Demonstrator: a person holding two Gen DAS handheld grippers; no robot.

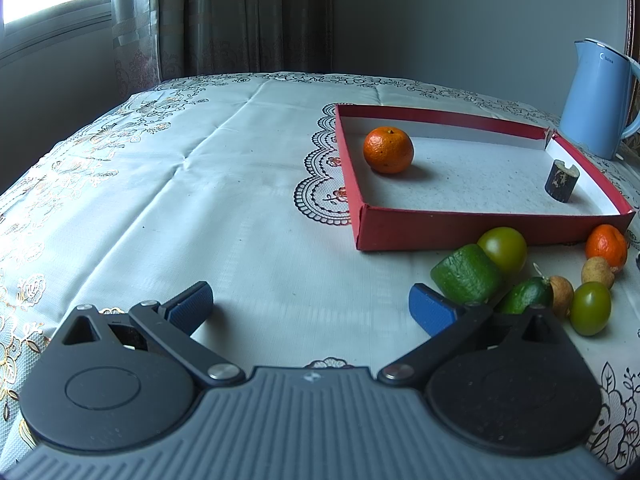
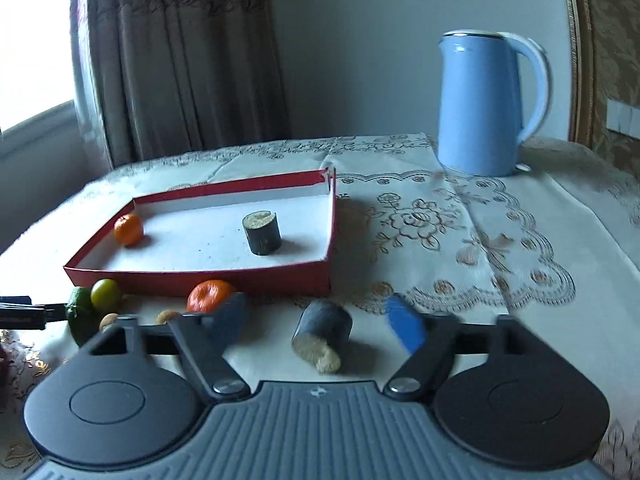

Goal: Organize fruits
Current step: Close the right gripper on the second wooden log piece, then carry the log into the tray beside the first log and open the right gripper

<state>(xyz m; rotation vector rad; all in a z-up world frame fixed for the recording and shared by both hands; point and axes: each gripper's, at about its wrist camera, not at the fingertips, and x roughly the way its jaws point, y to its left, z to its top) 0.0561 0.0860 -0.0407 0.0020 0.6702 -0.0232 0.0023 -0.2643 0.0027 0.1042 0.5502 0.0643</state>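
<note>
The blue kettle (image 1: 596, 100) carries the only legible lettering: a small logo followed by "idea" high on its side, just under the lid, in the left wrist view. The first letter is cut off by the logo. In the right wrist view, the kettle's printed side is turned away.

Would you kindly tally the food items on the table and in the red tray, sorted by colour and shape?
Orange round fruits: 2
Round green fruits: 2
Oblong green pieces: 2
Small brown fruits: 2
Dark cylindrical pieces: 2
Total: 10
</note>
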